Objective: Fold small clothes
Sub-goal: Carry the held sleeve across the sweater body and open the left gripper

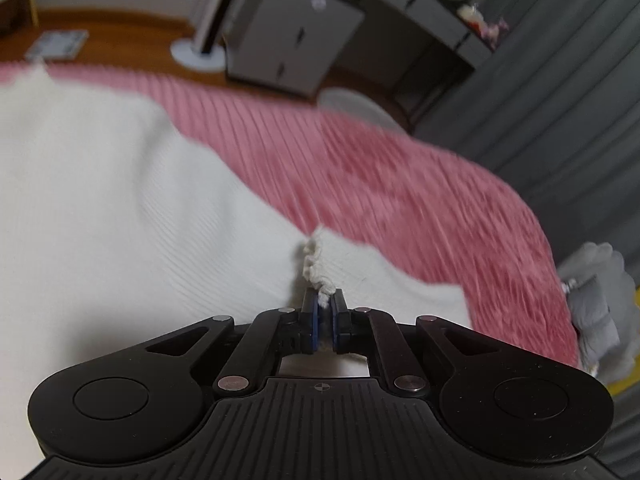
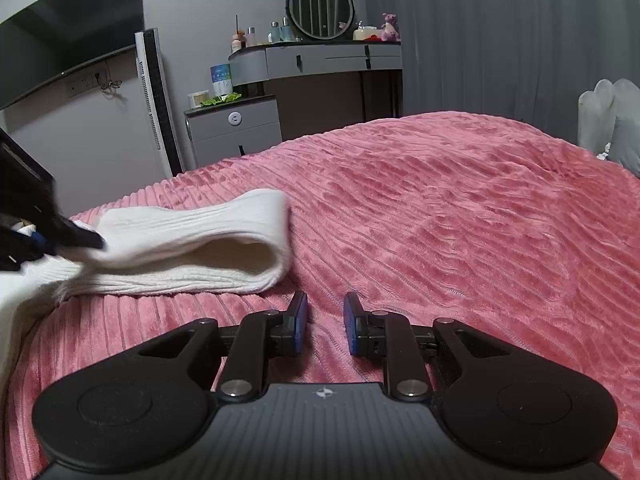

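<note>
Pink bedspread (image 2: 440,200); white ribbed garment (image 2: 180,240) folded over, left claw (image 1: 325,304) pinching edge.

The bed (image 2: 460,208) is covered by a pink ribbed blanket (image 1: 380,176), and a white ribbed garment (image 2: 180,256) is laid on it.

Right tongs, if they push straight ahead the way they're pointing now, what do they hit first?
Most likely the pink bedspread. The right tongs point slightly downward with nothing between their fingers, and only bare blanket lies ahead. The folded white garment sits off to the left, out of that line, though depth is hard to judge.
</note>
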`<state>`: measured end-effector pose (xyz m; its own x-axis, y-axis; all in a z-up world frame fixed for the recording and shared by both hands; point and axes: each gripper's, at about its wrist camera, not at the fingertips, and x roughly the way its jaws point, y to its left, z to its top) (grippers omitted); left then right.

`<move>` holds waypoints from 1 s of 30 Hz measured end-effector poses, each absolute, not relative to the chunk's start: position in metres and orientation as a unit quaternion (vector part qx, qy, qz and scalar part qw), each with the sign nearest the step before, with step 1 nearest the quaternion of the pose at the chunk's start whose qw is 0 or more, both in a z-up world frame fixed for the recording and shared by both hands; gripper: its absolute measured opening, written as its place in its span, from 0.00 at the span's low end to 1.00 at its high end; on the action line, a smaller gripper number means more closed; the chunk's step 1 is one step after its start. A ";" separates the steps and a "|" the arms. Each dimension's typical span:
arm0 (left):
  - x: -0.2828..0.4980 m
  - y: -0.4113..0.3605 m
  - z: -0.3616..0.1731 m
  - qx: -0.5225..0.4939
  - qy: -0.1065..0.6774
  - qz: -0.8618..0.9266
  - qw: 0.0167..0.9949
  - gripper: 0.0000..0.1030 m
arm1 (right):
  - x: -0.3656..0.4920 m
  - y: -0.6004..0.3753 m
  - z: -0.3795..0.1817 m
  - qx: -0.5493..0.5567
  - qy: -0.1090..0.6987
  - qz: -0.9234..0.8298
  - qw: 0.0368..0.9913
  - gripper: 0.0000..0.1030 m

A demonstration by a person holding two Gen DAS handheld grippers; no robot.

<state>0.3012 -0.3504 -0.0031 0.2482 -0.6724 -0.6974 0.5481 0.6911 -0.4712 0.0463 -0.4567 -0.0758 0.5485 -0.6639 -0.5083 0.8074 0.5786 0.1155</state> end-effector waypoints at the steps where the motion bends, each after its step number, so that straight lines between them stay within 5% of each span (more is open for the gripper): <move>1: 0.303 -0.341 0.007 -0.065 0.460 -0.383 0.798 0.07 | 0.047 -0.456 -0.076 0.169 0.211 -0.427 0.863 0.19; 7: 0.317 -0.245 0.055 -0.054 0.388 -0.315 0.865 0.07 | 0.047 -0.455 -0.075 0.167 0.212 -0.427 0.863 0.19; 13: 0.327 -0.150 0.035 -0.011 0.404 -0.196 0.893 0.08 | 0.050 -0.452 -0.071 0.153 0.221 -0.426 0.864 0.22; 16: 0.330 -0.124 0.014 -0.020 0.433 -0.168 0.885 0.12 | 0.049 -0.447 -0.055 0.169 0.218 -0.411 0.869 0.41; 21: 0.339 -0.113 -0.010 -0.078 0.454 -0.173 0.870 0.57 | 0.059 -0.415 -0.027 0.204 0.212 -0.301 0.907 0.50; 28: 0.359 -0.134 -0.033 -0.067 0.467 -0.190 0.861 0.44 | 0.088 -0.408 -0.031 0.334 0.230 -0.164 0.899 0.50; 30: 0.359 -0.139 -0.033 -0.050 0.461 -0.197 0.864 0.16 | 0.097 -0.414 -0.033 0.372 0.224 -0.148 0.889 0.49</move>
<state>0.3591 -0.1392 -0.0330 0.4974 -0.3854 -0.7772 0.2938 0.9178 -0.2671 0.0974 -0.4136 -0.0331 0.8559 -0.0960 -0.5082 0.4292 0.6801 0.5944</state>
